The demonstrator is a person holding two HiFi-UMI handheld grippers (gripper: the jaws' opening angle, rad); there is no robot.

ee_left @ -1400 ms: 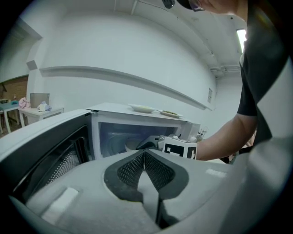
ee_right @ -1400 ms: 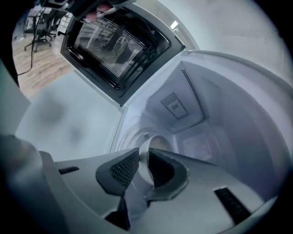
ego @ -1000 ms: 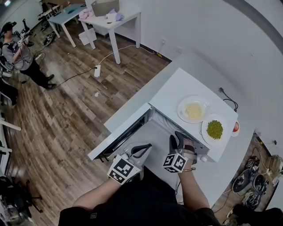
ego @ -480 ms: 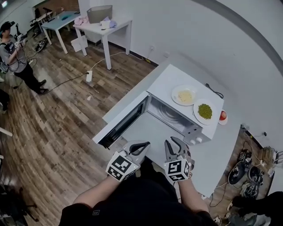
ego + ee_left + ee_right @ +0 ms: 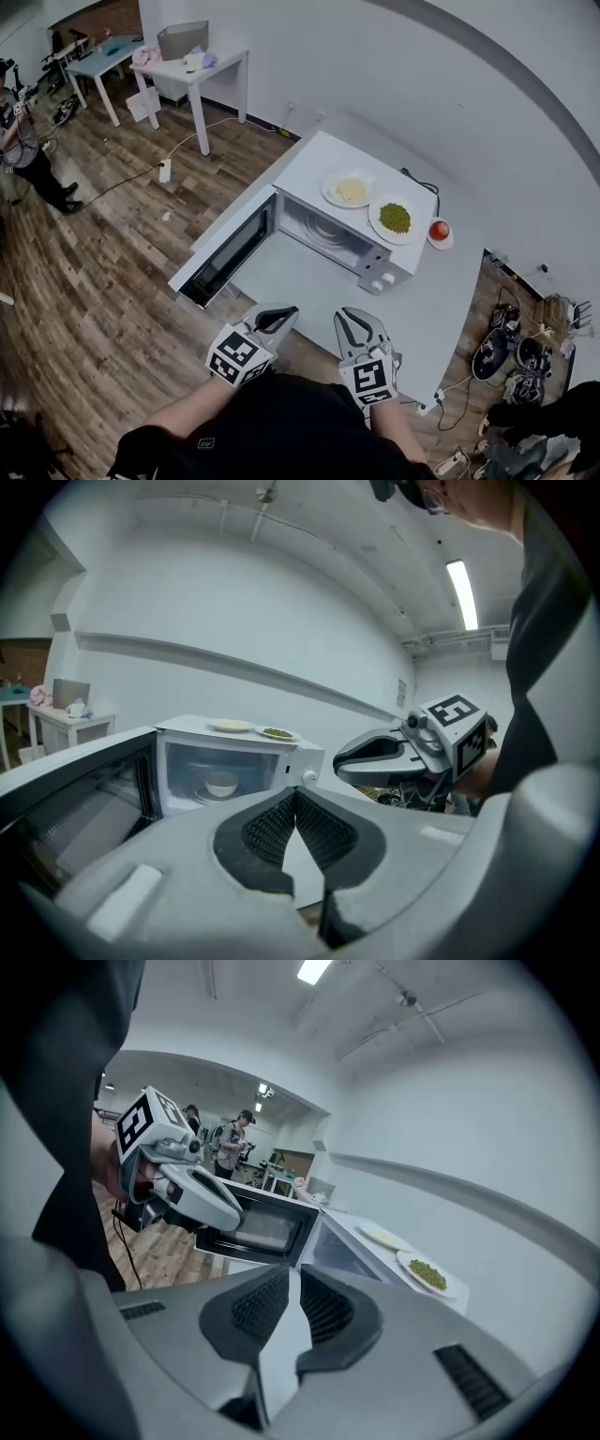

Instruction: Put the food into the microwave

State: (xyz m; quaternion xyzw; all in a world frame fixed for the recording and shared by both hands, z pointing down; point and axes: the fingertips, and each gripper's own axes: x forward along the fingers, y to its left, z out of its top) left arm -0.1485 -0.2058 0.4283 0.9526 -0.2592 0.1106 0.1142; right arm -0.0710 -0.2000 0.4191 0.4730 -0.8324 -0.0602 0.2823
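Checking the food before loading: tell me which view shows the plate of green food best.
Head view: it looks down on the whole plate of green food atop the microwave. The right gripper view shows it slanted; the left, edge-on.

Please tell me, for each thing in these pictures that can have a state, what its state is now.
Microwave door: wide open.
White bowl: inside the microwave.
Plate of yellow food: on top of the microwave.
Plate of green peas: on top of the microwave, beside the other plate.
Left gripper: shut, empty.
Right gripper: jaws have just been closing, a narrow gap is left, nothing between them.
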